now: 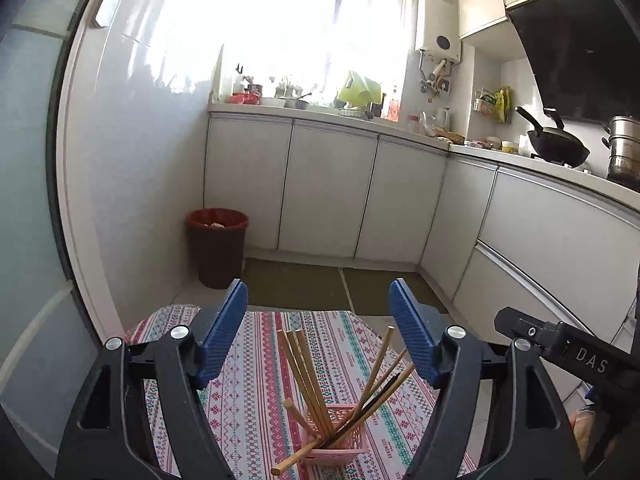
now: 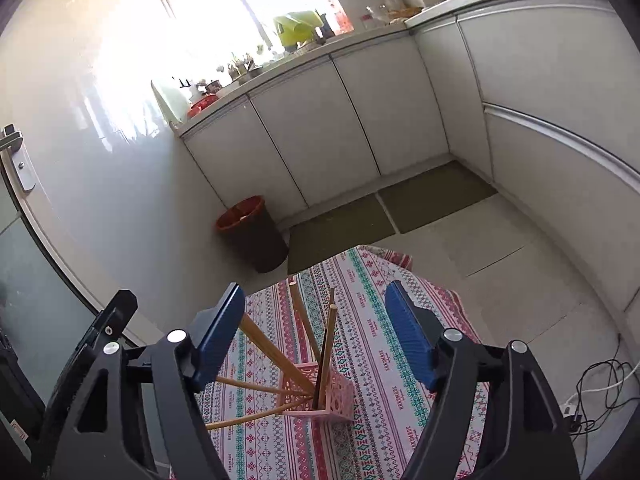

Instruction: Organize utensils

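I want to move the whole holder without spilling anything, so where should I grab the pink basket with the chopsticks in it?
Grip the pink basket by its two flat side walls, low down, coming in from the near side with the right gripper, whose jaws are open. The chopsticks fan out above the rim, so a grasp from above would likely knock them.

Small kitchen flooded by daylight

A bright window (image 1: 340, 20) glares at upper centre over white base cabinets (image 1: 328, 188) wrapping the corner; a red-rimmed bin (image 1: 218, 248) stands lower left of them on pale floor tiles (image 2: 500, 248) with dark mats (image 1: 296, 284)
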